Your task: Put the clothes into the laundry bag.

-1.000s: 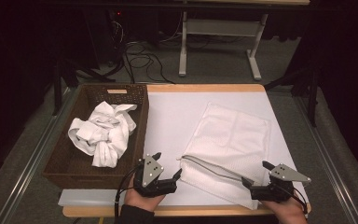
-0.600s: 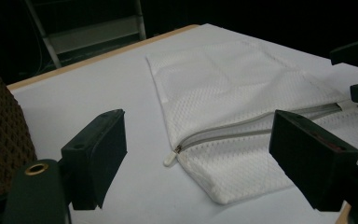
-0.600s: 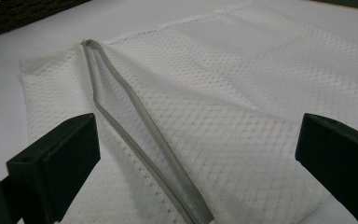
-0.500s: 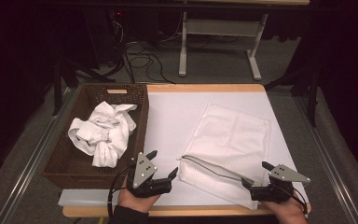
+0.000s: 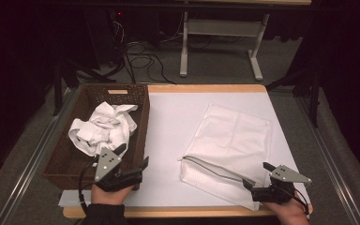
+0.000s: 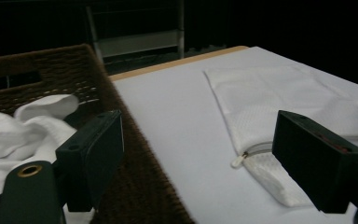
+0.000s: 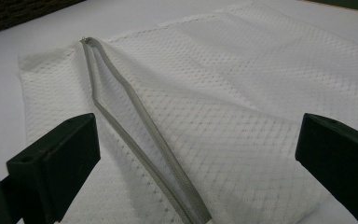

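Standing with jaws wide over the unzipped mesh bag at the table's near edge, the right gripper seems poised to hold its mouth open while the left gripper, equally wide, heads for the crumpled white cloth in the basket.

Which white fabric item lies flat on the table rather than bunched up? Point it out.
The white mesh laundry bag with the grey zipper, spread flat on the white table. The other, a crumpled white cloth, sits heaped inside the brown wicker basket.
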Demonstrator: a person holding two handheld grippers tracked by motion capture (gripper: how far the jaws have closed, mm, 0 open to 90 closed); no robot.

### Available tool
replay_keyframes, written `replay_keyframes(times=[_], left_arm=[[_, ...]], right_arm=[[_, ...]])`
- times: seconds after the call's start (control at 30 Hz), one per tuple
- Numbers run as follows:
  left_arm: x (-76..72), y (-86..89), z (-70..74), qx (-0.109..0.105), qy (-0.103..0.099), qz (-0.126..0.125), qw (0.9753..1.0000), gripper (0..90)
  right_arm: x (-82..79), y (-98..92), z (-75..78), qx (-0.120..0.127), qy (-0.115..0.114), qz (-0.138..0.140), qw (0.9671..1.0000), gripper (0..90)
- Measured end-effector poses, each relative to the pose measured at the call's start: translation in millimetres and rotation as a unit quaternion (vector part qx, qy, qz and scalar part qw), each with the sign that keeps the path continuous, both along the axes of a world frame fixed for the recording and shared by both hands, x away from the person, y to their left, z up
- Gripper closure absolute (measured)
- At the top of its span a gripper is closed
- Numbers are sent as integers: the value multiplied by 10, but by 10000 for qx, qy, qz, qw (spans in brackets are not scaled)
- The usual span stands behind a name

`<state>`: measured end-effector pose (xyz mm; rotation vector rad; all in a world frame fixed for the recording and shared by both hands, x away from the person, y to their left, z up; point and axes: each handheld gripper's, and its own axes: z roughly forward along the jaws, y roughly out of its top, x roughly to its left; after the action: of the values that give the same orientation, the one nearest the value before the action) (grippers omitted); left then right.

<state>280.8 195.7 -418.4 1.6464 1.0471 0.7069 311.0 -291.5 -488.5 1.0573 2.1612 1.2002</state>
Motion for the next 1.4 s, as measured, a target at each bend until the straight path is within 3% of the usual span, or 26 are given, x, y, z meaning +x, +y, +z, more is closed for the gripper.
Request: replay_keyframes(times=[0.13, 0.23, 0.53, 0.6, 0.7, 0.87, 1.0, 1.07, 1.2, 1.27, 1.4], left_arm=[[-16, 246, -17, -53, 18, 269, 9996, 170], [-27, 398, -43, 56, 31, 480, 9988, 170], [-81, 774, -119, 1, 139, 1022, 9947, 158], [-93, 784, -120, -87, 133, 1013, 9947, 154], [-64, 734, -94, -40, 99, 979, 9951, 150], [48, 752, 30, -202, 72, 898, 9957, 150], [132, 753, 177, 51, -22, 980, 9952, 151], [186, 772, 222, -4, -20, 994, 9950, 151], [340, 742, 274, 209, -3, 911, 9956, 150], [447, 751, 256, 159, 65, 898, 9958, 150], [679, 802, 172, -162, 255, 970, 9948, 153]], right_arm=[[-3, 8, 2, -8, 8, 4, 10000, 2], [5, 14, -1, -33, -23, 49, 10000, 2], [2, 3, -3, -4, 1, 48, 10000, 2], [2, 10, -10, -42, 4, 62, 10000, 2], [10, 15, -16, -69, 11, 72, 10000, 2], [5, -9, -15, -52, 3, 43, 10000, 2], [3, -17, -11, -3, 4, 21, 10000, 2], [-1, -19, -9, -7, -5, 24, 10000, 2], [4, -20, -11, 8, 0, 37, 10000, 2], [5, -18, -13, -6, 18, 42, 10000, 2], [8, -14, -20, -24, 43, 31, 10000, 2]])
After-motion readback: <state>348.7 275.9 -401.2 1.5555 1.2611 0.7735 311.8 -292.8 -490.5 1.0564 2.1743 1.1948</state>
